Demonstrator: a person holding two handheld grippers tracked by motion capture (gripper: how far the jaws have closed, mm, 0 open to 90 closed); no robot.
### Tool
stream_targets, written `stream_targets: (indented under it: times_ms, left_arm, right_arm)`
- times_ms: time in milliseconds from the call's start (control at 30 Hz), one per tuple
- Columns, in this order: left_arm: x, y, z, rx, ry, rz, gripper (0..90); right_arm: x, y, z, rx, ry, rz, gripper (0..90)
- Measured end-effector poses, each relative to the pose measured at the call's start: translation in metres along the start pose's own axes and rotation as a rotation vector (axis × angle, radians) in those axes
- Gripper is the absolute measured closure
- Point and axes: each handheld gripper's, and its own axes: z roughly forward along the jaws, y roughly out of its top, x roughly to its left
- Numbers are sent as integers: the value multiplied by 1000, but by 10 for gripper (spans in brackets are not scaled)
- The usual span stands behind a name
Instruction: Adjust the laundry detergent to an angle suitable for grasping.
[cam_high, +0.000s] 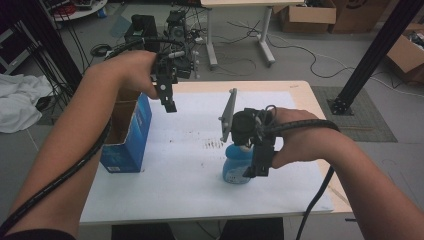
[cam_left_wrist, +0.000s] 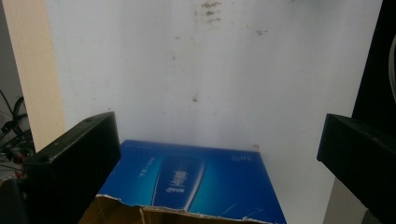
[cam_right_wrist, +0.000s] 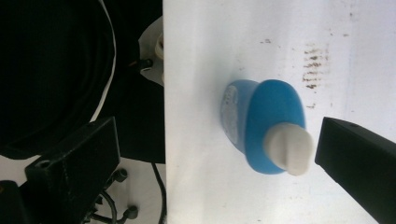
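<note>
As it hovers over the upright blue plastic bottle (cam_right_wrist: 261, 126) with a white cap near the table's (cam_high: 190, 200) front edge, right gripper (cam_right_wrist: 217, 154) spread wide, not yet grasping | left gripper (cam_left_wrist: 219, 154) agape, empty, above open blue cardboard box (cam_left_wrist: 196, 182) at left edge, likely the bottle's destination

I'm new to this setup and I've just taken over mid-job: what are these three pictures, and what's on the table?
A person holds a two-jaw tool in each hand. The high view looks down on the white table. The left gripper hovers open over an open blue carton; its own camera looks down between its jaws at that carton. The right gripper hangs open over an upright blue bottle with a white cap. One jaw is close beside the cap. Nothing is held.
</note>
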Motion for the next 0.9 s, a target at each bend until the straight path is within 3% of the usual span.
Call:
stream_targets:
  times_ms: [333,567,900]
  left_arm:
    - [1,-1,1,3,-1,-5,1]
    - [2,2,2,1,-1,4,0]
    - [2,2,5,2,-6,0,0]
  right_arm:
    - [-32,-4,2,-2,35,40,0]
    - [-56,-15,19,20,78,104,0]
    - [-66,-23,36,20,84,121,0]
